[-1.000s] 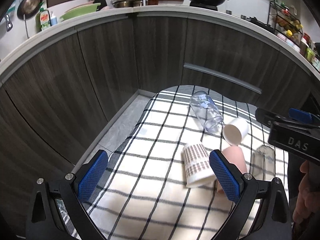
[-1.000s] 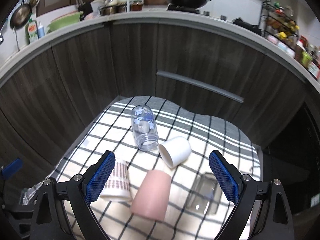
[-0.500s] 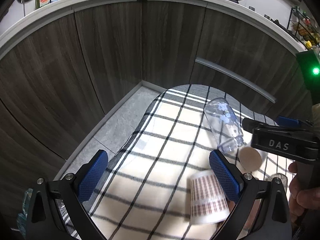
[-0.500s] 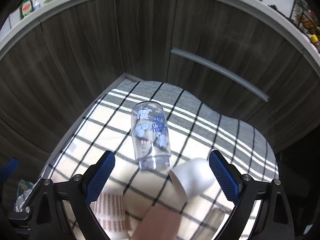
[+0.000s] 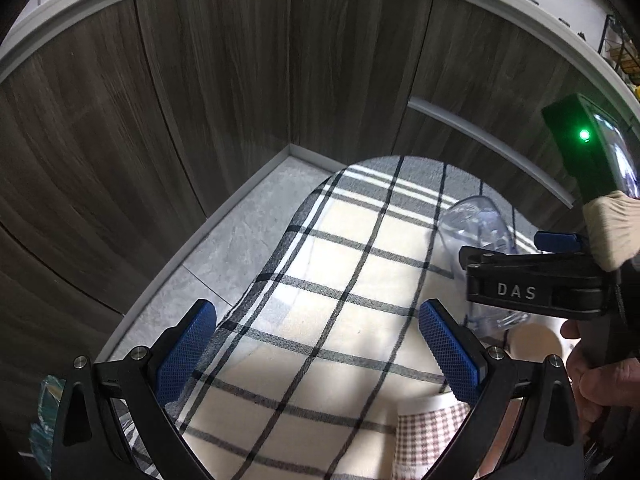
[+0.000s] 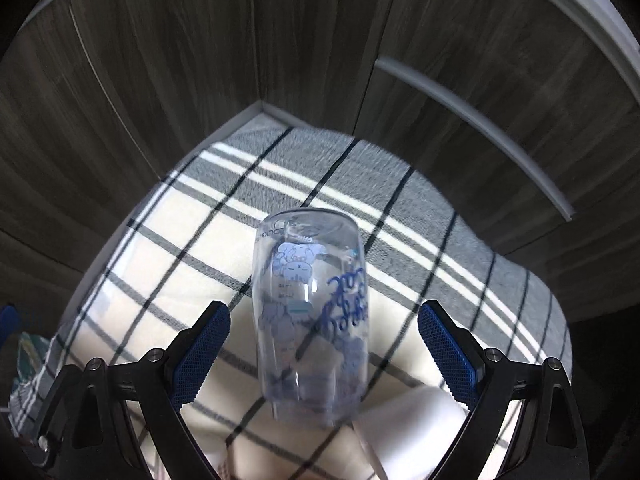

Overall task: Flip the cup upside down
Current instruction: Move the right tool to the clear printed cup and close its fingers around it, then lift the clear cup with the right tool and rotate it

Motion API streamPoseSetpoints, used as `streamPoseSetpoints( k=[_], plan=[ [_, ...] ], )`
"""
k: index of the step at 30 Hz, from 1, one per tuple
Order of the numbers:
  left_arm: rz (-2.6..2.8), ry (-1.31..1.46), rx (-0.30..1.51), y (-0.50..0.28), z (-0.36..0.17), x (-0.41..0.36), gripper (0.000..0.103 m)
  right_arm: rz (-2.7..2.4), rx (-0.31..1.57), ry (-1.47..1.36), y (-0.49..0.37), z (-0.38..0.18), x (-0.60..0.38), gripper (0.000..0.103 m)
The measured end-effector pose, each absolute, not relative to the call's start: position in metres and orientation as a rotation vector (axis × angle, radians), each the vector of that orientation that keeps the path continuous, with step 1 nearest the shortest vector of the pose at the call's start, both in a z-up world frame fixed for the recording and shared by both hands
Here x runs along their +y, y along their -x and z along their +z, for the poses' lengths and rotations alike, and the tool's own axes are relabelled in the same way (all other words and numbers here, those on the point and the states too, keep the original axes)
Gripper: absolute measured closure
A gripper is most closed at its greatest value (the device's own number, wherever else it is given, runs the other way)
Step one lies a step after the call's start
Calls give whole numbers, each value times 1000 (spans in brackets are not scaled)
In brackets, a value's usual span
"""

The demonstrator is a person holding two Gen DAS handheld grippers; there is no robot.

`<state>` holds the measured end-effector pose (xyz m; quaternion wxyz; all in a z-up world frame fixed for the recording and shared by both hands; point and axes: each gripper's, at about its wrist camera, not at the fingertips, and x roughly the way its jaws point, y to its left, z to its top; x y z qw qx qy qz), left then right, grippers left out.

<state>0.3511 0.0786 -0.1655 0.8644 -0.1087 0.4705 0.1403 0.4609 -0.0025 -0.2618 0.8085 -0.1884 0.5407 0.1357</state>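
Observation:
A clear glass cup with blue print (image 6: 312,312) lies on its side on the checked cloth (image 6: 168,264), its open mouth toward me. My right gripper (image 6: 324,356) is open, its blue pads either side of the cup and apart from it. In the left wrist view the same cup (image 5: 476,224) lies at the right, partly behind the right gripper's black body (image 5: 532,288). My left gripper (image 5: 316,356) is open and empty above the cloth (image 5: 320,280). A white cup's rim (image 5: 532,344) and a cup with a brown check pattern (image 5: 432,436) lie near its right finger.
Dark wood cabinet doors (image 5: 224,92) with a grey handle (image 6: 472,136) rise right behind the cloth. A strip of grey floor (image 5: 240,232) runs along the cloth's left side. A white cup (image 6: 416,432) lies just below the clear one.
Both grippers have moved forward and down toward the cloth. The clear cup now lies between my right gripper's fingers. The pink cup has dropped out of view.

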Motion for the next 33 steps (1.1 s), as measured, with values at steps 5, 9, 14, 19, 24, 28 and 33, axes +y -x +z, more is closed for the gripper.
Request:
streamPoseSetpoints(
  k=[5, 9, 14, 19, 24, 28, 33],
  plan=[
    [297, 227, 990, -355, -173, 80, 0, 299, 1218, 424, -472, -288, 6, 8],
    [291, 223, 996, -356, -178, 82, 0, 310, 1257, 421, -477, -301, 8, 24],
    [284, 227, 997, -353, -179, 83, 0, 315, 1257, 376, -477, -303, 3, 32],
    [275, 224, 970, -347, -164, 82, 0, 307, 1211, 365, -465, -284, 1, 32],
    [264, 223, 927, -333, -138, 83, 0, 307, 1186, 335, -444, -250, -2, 32],
    [249, 211, 896, -311, -118, 83, 0, 286, 1169, 267, -418, -217, -13, 32],
    [220, 186, 870, -279, -99, 85, 0, 245, 1148, 130, -374, -183, -37, 32]
  ],
)
